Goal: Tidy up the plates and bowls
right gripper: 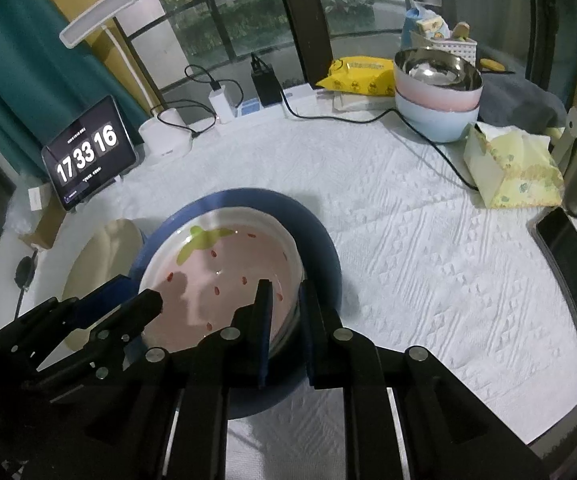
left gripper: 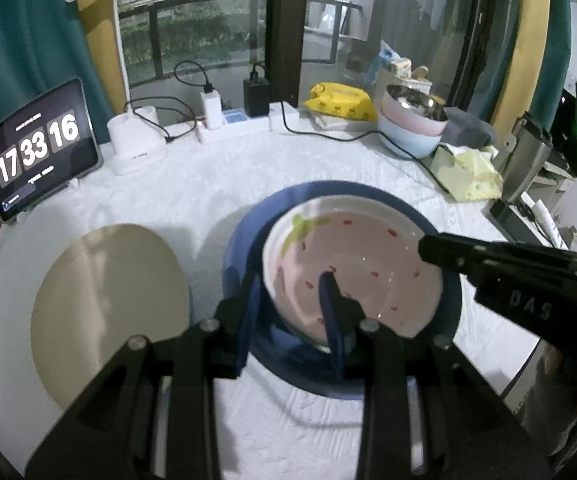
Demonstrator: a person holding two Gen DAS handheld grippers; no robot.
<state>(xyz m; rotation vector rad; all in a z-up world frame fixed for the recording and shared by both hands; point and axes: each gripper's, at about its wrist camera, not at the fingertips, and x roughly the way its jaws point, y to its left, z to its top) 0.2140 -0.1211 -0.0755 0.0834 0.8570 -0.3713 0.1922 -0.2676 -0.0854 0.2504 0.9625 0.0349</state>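
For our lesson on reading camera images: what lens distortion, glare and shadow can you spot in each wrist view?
Left wrist view: the fisheye lens bends the window frame and darkens the corners; the beige plate looks soft and glossy; small glints sit on the strawberry plate. Right wrist view: the same curving; the steel bowl mirrors the room; a gripper shadow falls on the strawberry plate.

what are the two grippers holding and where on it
Both hold the strawberry plate by its rim: the left gripper on the near-left edge, the right gripper on the right edge, above the blue plate.
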